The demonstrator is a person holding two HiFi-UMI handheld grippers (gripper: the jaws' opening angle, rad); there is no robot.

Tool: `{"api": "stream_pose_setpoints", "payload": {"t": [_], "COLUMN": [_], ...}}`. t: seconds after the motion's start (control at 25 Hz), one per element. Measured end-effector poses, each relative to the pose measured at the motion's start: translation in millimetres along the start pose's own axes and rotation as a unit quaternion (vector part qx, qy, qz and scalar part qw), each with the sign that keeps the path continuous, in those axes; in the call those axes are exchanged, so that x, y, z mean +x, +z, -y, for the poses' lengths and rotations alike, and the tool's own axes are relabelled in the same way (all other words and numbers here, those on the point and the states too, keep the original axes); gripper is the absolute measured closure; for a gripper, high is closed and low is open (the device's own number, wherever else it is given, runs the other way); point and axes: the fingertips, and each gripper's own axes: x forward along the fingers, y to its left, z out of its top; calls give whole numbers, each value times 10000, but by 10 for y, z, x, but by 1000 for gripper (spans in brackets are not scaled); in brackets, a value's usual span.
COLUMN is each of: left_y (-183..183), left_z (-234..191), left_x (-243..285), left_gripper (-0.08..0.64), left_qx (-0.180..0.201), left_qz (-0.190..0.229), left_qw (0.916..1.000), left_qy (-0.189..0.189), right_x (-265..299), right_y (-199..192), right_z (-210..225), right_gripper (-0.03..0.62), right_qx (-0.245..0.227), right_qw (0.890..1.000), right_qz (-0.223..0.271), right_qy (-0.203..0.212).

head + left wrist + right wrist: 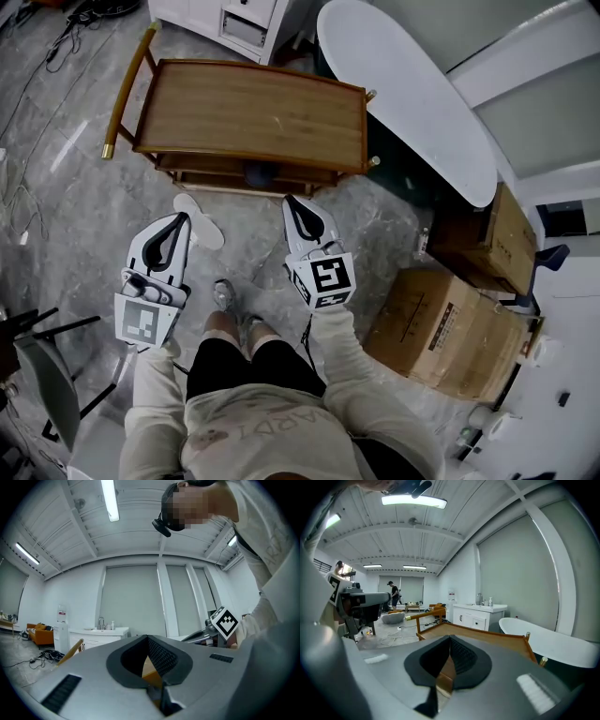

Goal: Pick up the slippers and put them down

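Both grippers hang mid-frame over the grey marble floor (56, 178). On the left gripper (181, 217) the jaws are pressed together with nothing between them. The right gripper (290, 201) is the same, closed and empty. A white slipper (208, 231) lies on the floor just right of the left gripper's tip, below the wooden trolley (253, 112).

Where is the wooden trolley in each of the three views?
Head view: wooden trolley at upper centre, seen from above.
Left gripper view: its handle end at lower left, the rest mostly out of sight.
Right gripper view: its top at centre.
Shared landmark: the white cabinet, behind the trolley in all three.
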Motion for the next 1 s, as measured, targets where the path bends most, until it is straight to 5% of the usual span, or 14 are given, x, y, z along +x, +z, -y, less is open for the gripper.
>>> {"api": "stream_pose_setpoints", "payload": {"t": [0.52,1.0], "left_y": [-1849,-3425], "left_z": [42,5], "left_x": [251,351], "left_gripper": [555,555], "left_qx": [64,459], "left_qz": [17,449], "left_qw": [9999,9979], "left_qy": [-101,-59], "right_x": [800,1410], "right_y": [-1892,-3246], "right_z": [249,374], "right_gripper": [547,435], "right_qx": [-25,-449], "right_qw": [9992,9989], "right_qz": [-369,-104], "right_qy": [-132,-54]}}
